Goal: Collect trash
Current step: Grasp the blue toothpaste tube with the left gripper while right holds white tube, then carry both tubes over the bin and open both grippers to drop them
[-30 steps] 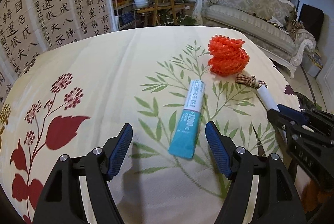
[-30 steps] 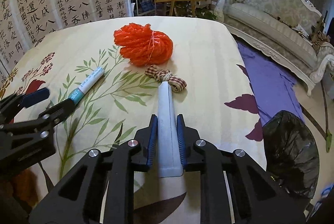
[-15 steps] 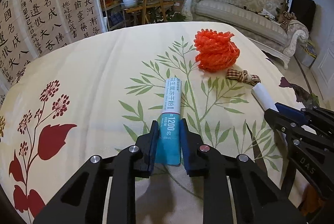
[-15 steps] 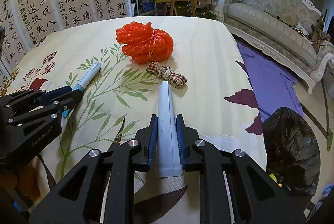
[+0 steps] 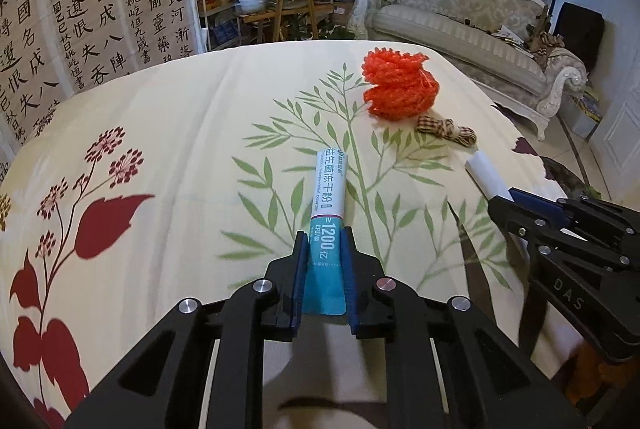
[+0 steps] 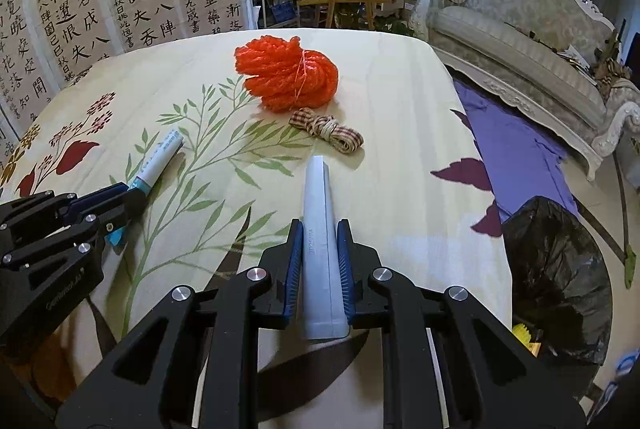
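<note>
Left gripper (image 5: 324, 241): jaws closing on the teal-and-white sachet (image 5: 329, 213), blue pads already against its teal end. Sachet's long axis runs straight away from me along the fingers, white end pointing up the tablecloth (image 5: 168, 133) toward the orange rope bundle (image 5: 398, 89).

Right gripper (image 6: 321, 229): clamped on the white sachet (image 6: 319, 221), held by its wide end. It narrows away from me, tip pointing at the checked ribbon knot (image 6: 326, 129), which lies just beside the rope.

Only my right wrist view shows the black trash bag (image 6: 560, 285), past the table's right edge, and the purple cloth (image 6: 508, 141) on the floor. Left wrist view shows just the white sachet's far end (image 5: 486, 175) sticking out of the right gripper.
</note>
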`<action>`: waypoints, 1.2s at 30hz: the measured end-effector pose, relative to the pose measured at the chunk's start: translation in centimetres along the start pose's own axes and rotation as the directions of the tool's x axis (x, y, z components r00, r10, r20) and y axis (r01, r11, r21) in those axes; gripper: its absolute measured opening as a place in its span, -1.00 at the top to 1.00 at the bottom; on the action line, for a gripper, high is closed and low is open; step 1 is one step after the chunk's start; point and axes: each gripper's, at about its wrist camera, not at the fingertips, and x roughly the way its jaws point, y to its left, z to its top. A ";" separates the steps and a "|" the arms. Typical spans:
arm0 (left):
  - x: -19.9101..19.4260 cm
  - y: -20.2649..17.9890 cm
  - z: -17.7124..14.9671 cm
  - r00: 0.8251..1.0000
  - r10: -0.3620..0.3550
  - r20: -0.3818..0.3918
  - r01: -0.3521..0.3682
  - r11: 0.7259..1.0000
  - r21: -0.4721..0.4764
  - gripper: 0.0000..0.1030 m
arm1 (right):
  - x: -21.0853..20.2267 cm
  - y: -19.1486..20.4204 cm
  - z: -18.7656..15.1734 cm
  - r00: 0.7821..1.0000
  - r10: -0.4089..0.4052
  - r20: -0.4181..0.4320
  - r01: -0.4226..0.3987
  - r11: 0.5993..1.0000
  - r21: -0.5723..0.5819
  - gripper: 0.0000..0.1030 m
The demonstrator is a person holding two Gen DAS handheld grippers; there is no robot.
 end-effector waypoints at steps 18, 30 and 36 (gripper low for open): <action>-4.9 -3.6 -2.0 0.991 -0.049 0.121 0.048 0.999 0.011 0.67 | -5.8 -1.8 -3.8 0.998 -0.022 0.066 0.017 0.998 0.066 0.69; -7.1 -8.0 -1.3 0.971 -0.131 0.201 0.120 0.990 0.067 0.67 | -11.2 -7.2 -5.3 0.980 -0.118 0.161 0.088 0.980 0.179 0.69; -7.7 -11.4 -0.6 0.953 -0.201 0.226 0.177 0.977 0.121 0.67 | -13.8 -11.1 -6.8 0.957 -0.218 0.194 0.164 0.952 0.260 0.69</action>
